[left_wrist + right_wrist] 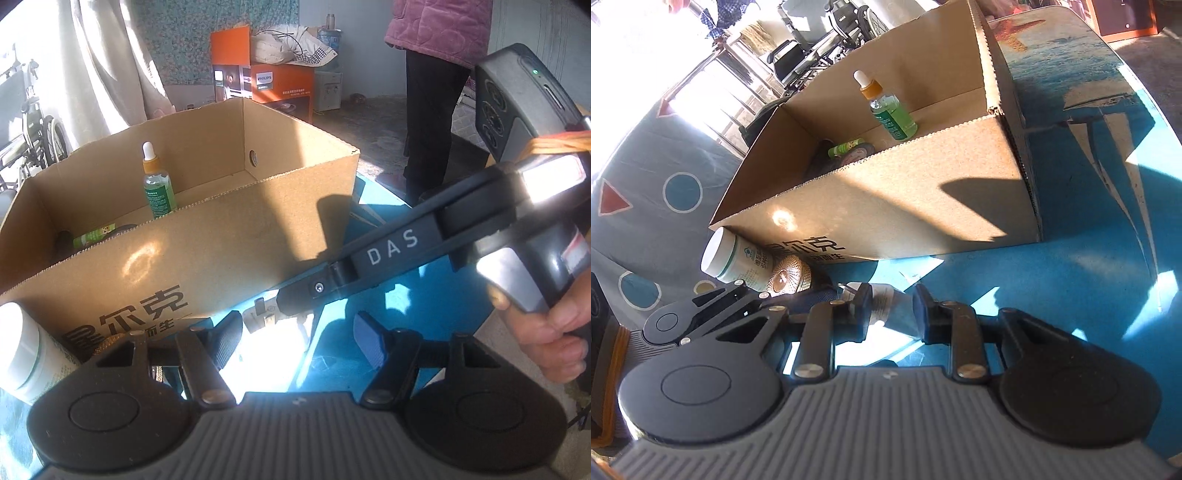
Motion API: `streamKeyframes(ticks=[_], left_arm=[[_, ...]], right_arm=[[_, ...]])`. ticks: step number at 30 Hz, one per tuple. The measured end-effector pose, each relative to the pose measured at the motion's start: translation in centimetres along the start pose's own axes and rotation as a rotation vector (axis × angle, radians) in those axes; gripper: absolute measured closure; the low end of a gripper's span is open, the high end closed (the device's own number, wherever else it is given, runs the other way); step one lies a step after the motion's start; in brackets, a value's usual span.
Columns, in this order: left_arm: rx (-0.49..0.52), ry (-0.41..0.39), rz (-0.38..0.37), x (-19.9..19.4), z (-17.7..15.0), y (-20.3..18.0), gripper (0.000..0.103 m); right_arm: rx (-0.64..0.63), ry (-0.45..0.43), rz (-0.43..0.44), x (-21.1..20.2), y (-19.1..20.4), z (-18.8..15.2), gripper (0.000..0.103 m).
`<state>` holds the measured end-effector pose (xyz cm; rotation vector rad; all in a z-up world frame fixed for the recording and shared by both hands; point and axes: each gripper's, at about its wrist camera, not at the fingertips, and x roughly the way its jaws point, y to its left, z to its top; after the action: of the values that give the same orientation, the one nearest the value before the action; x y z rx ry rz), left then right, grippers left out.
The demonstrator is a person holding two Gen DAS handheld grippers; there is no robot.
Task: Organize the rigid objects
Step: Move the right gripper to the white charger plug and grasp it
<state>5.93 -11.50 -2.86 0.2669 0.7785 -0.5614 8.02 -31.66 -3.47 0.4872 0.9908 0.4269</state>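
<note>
A cardboard box [236, 236] [908, 206] stands on the blue table. Inside it a green dropper bottle [158, 184] [888, 109] stands upright, and a small green tube [94, 236] [846, 146] lies beside dark round items. My right gripper [891, 308] is closed on a small grey-labelled bottle [886, 304] on the table in front of the box; it also shows in the left wrist view [266, 314]. My left gripper [295, 338] is open and empty just behind that bottle. A white jar [26, 350] [738, 258] and a gold-lidded jar [786, 275] lie at the box's front left corner.
A person in a pink jacket [439, 33] stands at the back right. An orange Philips box [266, 77] sits on the floor behind. A wheelchair [33, 125] [827, 22] is at the far left. A grey patterned cloth [657, 192] lies left of the table.
</note>
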Motion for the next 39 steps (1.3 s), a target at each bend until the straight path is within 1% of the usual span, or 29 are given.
streamKeyframes(ticks=[1, 4, 11, 15, 17, 21, 34, 39], left_arm=[[0.011, 0.003, 0.015, 0.2, 0.0, -0.2, 0.035], [0.022, 0.016, 0.026, 1.1, 0.1, -0.3, 0.035], [-0.009, 0.058, 0.042, 2.9, 0.2, -0.3, 0.035], [-0.019, 0.077, 0.057, 3.6, 0.5, -0.6, 0.045], [-0.027, 0.082, 0.060, 3.8, 0.4, -0.5, 0.047], [-0.043, 0.083, 0.071, 3.9, 0.4, 0.1, 0.055], [-0.092, 0.083, 0.044, 3.6, 0.3, 0.6, 0.056], [-0.099, 0.083, 0.046, 3.3, 0.4, 0.7, 0.056]], right_arm=[[0.008, 0.000, 0.002, 0.0, -0.1, 0.0, 0.079], [0.017, -0.002, 0.005, 0.1, -0.2, 0.0, 0.079], [0.046, 0.002, 0.009, 0.2, -0.4, -0.2, 0.078], [0.057, 0.008, 0.013, 0.4, -0.4, -0.1, 0.077], [0.057, 0.011, 0.012, 0.5, -0.4, 0.0, 0.076], [0.057, 0.018, 0.013, 0.6, -0.4, 0.1, 0.075], [0.045, 0.024, -0.003, 0.6, 0.3, 0.2, 0.074], [0.043, 0.021, 0.001, 0.4, 0.5, 0.0, 0.074]])
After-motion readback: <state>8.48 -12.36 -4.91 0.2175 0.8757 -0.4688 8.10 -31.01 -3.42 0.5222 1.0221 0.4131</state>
